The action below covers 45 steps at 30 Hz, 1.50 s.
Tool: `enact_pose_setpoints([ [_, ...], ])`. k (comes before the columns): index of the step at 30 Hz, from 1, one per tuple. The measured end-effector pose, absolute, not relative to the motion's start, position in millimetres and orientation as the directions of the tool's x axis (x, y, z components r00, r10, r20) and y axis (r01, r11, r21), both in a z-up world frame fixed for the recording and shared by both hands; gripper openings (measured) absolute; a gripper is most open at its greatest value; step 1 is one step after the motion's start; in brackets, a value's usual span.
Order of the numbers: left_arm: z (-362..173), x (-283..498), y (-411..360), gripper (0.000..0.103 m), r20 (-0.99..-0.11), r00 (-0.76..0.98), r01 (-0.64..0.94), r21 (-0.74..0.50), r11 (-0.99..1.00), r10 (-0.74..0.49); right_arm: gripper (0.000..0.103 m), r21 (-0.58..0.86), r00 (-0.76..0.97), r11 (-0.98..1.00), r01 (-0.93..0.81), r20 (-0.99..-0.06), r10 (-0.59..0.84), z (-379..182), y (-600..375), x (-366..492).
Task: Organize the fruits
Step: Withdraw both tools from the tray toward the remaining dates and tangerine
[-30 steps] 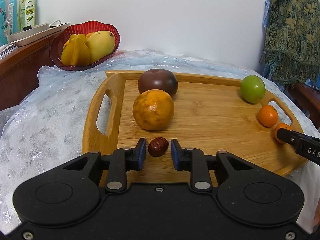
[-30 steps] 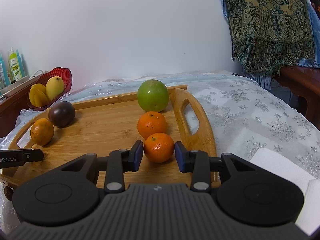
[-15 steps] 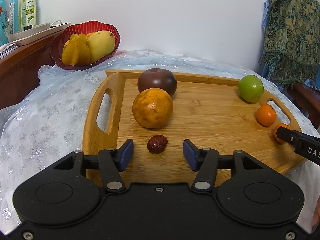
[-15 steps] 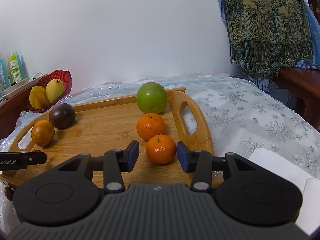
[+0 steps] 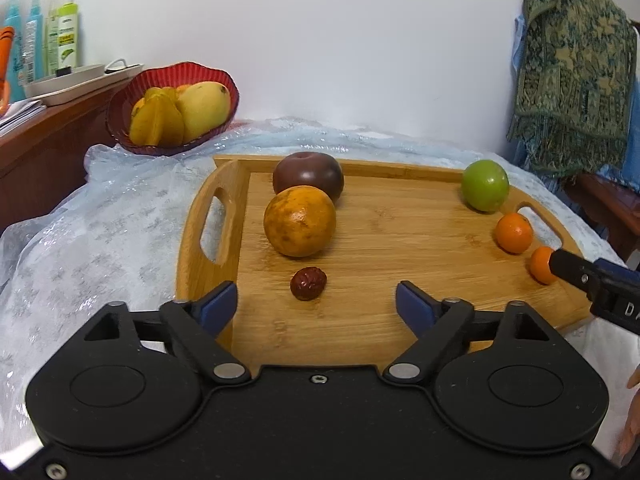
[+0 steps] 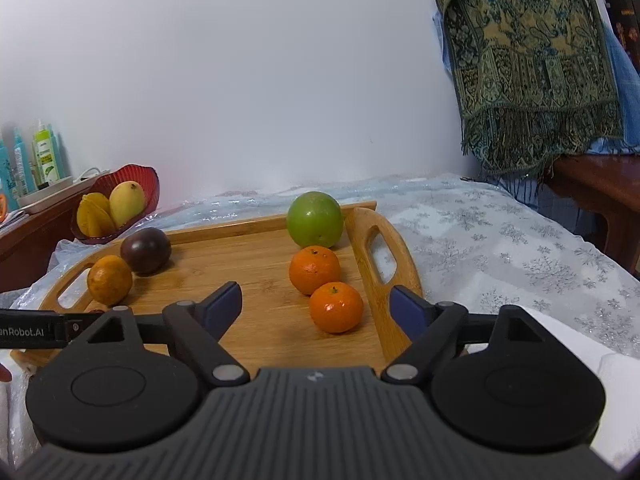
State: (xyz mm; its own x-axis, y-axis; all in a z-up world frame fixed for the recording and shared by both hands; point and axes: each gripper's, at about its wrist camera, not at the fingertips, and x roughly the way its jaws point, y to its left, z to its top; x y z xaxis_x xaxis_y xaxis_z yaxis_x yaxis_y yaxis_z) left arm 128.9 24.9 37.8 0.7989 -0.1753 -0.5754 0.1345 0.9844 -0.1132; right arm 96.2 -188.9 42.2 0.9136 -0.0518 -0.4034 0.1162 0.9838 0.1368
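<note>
Release looks like the step in hand: the left gripper [image 5: 316, 300], jaws opening, has the wrinkled dark-red date [image 5: 308, 283] free just ahead on the bamboo tray [image 5: 400, 320], the right gripper [image 6: 316, 304], also opening, leaves the nearer small orange mandarin [image 6: 336, 307] loose between its fingers, and both likely need to back off next.

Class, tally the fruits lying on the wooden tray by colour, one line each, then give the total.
Bright orange: 2
Green: 1
Dull yellow-orange: 1
Dark purple-brown: 1
Dark red, wrinkled: 1
Total: 6
</note>
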Motion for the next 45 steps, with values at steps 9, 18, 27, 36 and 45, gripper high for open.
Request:
enact_pose_setpoints([
  [9,42.6,98.1,40.4,0.089,-0.556,0.813,0.121,-0.13,0.984,-0.173,0.1,0.109,0.938,0.994,0.029,-0.346,0.011,44.0,-171.3,68.2],
  [18,45.0,79.2,49.8,0.09,-0.55,0.811,0.153,-0.133,0.979,-0.202,0.101,0.089,0.924,0.995,-0.038,-0.376,0.069,25.6,-140.6,32.8],
  [27,35.1,54.9,55.8,0.094,-0.56,0.805,0.196,-0.063,0.979,-0.197,0.101,0.14,0.924,0.985,-0.098,-0.355,0.142,11.4,-117.7,-1.5],
  [36,28.5,53.9,64.5,0.09,-0.581,0.79,0.184,-0.078,0.98,-0.195,0.089,0.091,0.902,0.975,-0.202,-0.371,0.221,5.3,-91.7,-7.6],
  [45,20.0,71.9,44.8,0.033,-0.644,0.74,0.165,-0.109,0.98,-0.197,0.065,0.066,0.891,0.971,-0.229,-0.387,0.237,1.7,-83.4,-7.1],
])
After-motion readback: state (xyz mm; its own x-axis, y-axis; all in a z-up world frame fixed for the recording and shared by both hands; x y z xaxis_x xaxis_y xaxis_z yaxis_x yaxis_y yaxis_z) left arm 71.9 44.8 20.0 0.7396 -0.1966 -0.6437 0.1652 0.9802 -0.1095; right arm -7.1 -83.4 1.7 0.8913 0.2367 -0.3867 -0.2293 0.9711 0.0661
